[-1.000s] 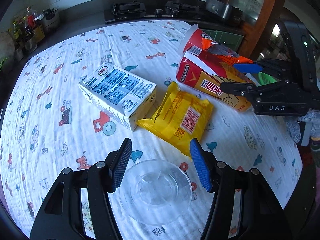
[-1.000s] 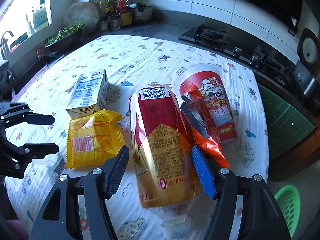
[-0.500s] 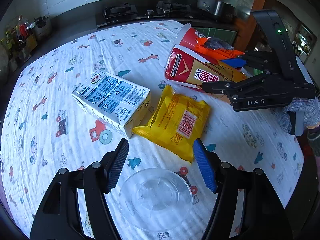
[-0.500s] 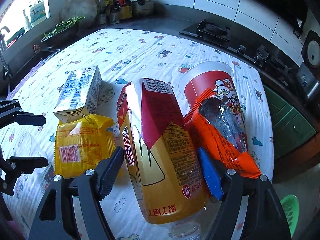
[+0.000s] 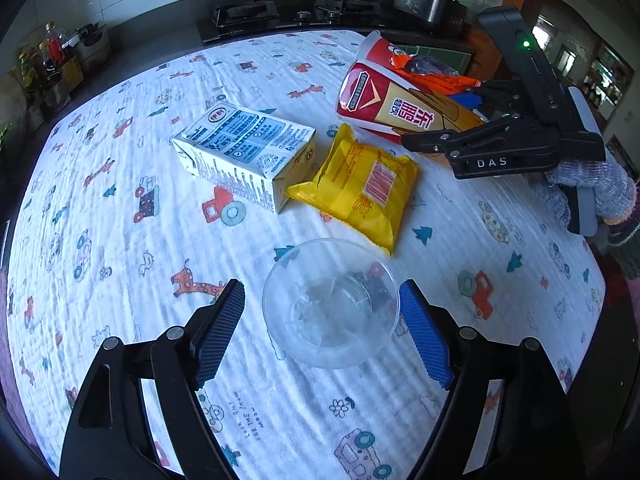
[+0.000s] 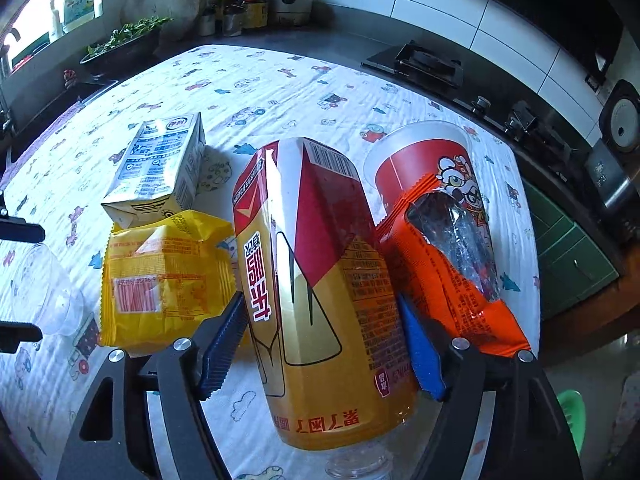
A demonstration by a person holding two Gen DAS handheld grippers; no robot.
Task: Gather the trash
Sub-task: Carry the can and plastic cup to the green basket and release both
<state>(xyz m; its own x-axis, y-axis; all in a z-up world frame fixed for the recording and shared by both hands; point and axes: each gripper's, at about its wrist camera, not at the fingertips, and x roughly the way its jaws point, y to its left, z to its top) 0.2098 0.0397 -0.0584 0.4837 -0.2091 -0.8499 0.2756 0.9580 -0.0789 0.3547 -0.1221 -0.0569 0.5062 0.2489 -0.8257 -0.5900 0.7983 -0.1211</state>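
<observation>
On the patterned cloth lie a clear plastic cup (image 5: pixel 331 304), a white-blue milk carton (image 5: pixel 244 150), a yellow snack bag (image 5: pixel 360 184), a red-gold bottle (image 5: pixel 404 110), an orange wrapper (image 5: pixel 434 74) and a red paper cup (image 5: pixel 378 50). My left gripper (image 5: pixel 322 326) is open, its fingers either side of the clear cup. My right gripper (image 6: pixel 322 344) is open around the red-gold bottle (image 6: pixel 320 280), the blue pad beside the orange wrapper (image 6: pixel 448 264). The right gripper also shows in the left view (image 5: pixel 496 148).
A stove (image 5: pixel 244 16) and dark counter run along the table's far edge. Jars and pots (image 6: pixel 248 4) stand at the far corner. A green basket (image 6: pixel 574 416) sits on the floor past the table's right edge. The milk carton (image 6: pixel 160 168) and yellow bag (image 6: pixel 164 272) lie left of the bottle.
My left gripper has moved forward so its fingers flank the clear cup. My right gripper has advanced along the red-gold bottle, which has rolled slightly.
</observation>
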